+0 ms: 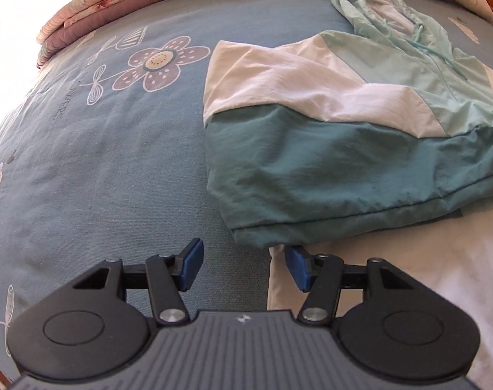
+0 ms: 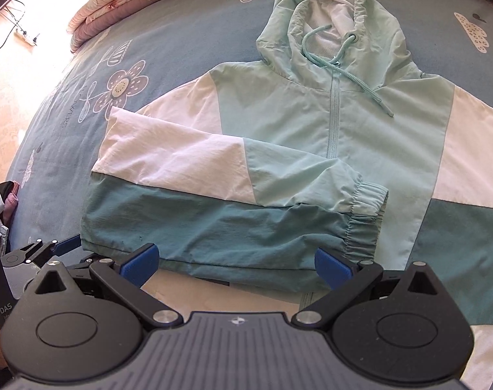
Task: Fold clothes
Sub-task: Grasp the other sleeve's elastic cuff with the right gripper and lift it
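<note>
On the bed (image 2: 188, 32) a hooded jacket (image 2: 311, 136) lies front up, one sleeve (image 2: 214, 165) folded across its chest. Both grippers hover near its hem, left gripper (image 1: 241, 265) and right gripper (image 2: 236, 265), fingers apart and holding nothing. The slippery fabric may let that folded sleeve slide loose if the hem is lifted unevenly.

Matt, crinkled thin cloth jacket (image 2: 311, 149)

**Around the bed**

A blue bedsheet (image 1: 100, 162) printed with a big flower (image 1: 158, 63) and the word "FLOWERS" covers the bed. A pink quilt (image 2: 116, 3) lies folded along its far edge. A power strip (image 2: 27, 37) sits on the floor.
</note>
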### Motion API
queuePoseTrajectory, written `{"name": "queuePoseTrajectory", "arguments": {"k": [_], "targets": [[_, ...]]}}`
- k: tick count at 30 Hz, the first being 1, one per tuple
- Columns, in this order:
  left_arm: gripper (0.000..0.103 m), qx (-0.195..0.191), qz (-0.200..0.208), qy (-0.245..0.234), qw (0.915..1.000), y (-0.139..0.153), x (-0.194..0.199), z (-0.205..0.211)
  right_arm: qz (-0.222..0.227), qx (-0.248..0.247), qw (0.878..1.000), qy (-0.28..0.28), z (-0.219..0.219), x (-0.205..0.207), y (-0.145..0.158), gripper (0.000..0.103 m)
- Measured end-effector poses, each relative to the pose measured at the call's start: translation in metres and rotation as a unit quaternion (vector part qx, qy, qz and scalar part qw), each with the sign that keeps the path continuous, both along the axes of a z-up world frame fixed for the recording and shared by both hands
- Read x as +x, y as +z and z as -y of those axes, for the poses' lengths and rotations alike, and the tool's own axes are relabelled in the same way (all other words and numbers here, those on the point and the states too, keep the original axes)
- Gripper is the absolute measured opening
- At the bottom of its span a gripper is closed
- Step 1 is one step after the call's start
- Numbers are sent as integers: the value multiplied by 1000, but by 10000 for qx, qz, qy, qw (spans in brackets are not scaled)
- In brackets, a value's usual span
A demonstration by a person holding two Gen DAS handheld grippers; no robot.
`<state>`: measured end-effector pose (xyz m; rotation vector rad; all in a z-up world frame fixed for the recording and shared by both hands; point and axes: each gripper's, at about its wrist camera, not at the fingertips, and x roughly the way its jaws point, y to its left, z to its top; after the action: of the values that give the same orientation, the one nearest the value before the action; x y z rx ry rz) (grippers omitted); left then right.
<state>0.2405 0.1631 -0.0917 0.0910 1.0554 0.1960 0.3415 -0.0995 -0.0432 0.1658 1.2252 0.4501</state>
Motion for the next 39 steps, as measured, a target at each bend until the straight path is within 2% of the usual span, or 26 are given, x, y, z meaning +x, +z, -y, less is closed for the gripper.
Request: {"name": "queuePoseTrajectory", "arguments": {"k": [5, 7, 10, 14, 15, 17, 19, 20, 22, 24, 27, 29, 31, 34, 35, 36, 37, 39], "targets": [[59, -113, 388, 129, 9991, 14, 8, -10, 317, -137, 9950, -938, 36, -7, -5, 103], [60, -109, 444, 134, 9989, 18, 12, -13, 295, -38, 9909, -1310, 55, -2, -15, 103], [61, -111, 400, 35, 9991, 21, 17, -13, 117, 395, 9863, -1600, 76, 10, -41, 103], [61, -31, 312, -131, 9994, 19, 22, -10, -426, 789, 9859, -1411, 84, 31, -80, 98], [61, -9, 299, -169, 9994, 19, 23, -9, -488, 926, 9855, -1333, 87, 32, -86, 100], [62, 109, 205, -247, 9994, 15, 24, -7, -623, 1462, 9802, -1179, 98, 35, -93, 103], [62, 203, 46, -276, 9994, 11, 27, -6, -923, 2164, 9682, -850, 104, 40, -95, 102], [62, 247, -38, -288, 9993, 9, 28, -6, -959, 2265, 9671, -646, 102, 41, -95, 102], [62, 274, -127, -282, 9991, 7, 29, -5, -1014, 2118, 9714, -339, 93, 47, -100, 102], [62, 233, -187, -242, 9993, 7, 31, -4, -1027, 2200, 9700, -94, 87, 53, -105, 103], [62, 114, -266, -128, 9995, 6, 33, -7, -1216, 2682, 9554, -210, 101, 58, -115, 103], [62, 32, -310, -32, 9995, 5, 33, -9, -1334, 2701, 9534, -144, 102, 57, -115, 103], [62, -32, -373, 72, 9993, 3, 35, -10, -1280, 2462, 9607, -29, 94, 55, -111, 103], [62, -152, -404, 226, 9988, 3, 36, -13, -1355, 2184, 9662, -203, 85, 58, -104, 102], [62, -160, -407, 237, 9988, 3, 35, -13, -1315, 2143, 9673, -335, 85, 59, -103, 100], [62, -158, -410, 234, 9988, 3, 35, -13, -1275, 2103, 9682, -466, 86, 59, -101, 87], [62, -150, -417, 224, 9988, 3, 35, -12, -1320, 2048, 9684, -537, 88, 60, -101, 61], [62, -141, -429, 217, 9987, 3, 35, -12, -1357, 1994, 9684, -637, 91, 62, -100, 32]]}}
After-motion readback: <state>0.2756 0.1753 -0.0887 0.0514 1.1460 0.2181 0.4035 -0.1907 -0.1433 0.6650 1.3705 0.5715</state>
